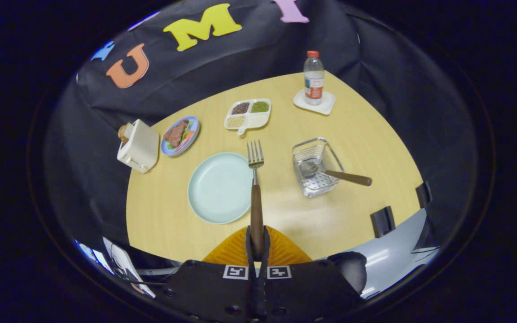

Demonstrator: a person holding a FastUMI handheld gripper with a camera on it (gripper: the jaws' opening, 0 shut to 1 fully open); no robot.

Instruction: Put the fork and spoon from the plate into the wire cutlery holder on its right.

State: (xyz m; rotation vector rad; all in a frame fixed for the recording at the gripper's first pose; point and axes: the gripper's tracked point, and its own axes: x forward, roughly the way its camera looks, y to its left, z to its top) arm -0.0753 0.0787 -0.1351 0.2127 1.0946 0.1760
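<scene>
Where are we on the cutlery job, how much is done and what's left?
Done: the spoon already lies in the wire cutlery holder, bowl inside, handle sticking out over its right rim. In hand: the gripper is shut on the fork, held above the table, tines forward, beside the now bare plate. Left: carry the fork right to the holder and release it there.

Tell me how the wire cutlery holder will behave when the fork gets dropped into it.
The wire cutlery holder looks thin and light, so it may slide on the smooth table. The spoon already leans over its rim, likely weighting that side. The gripper, shut on the fork, should probably lower it gently.
</scene>
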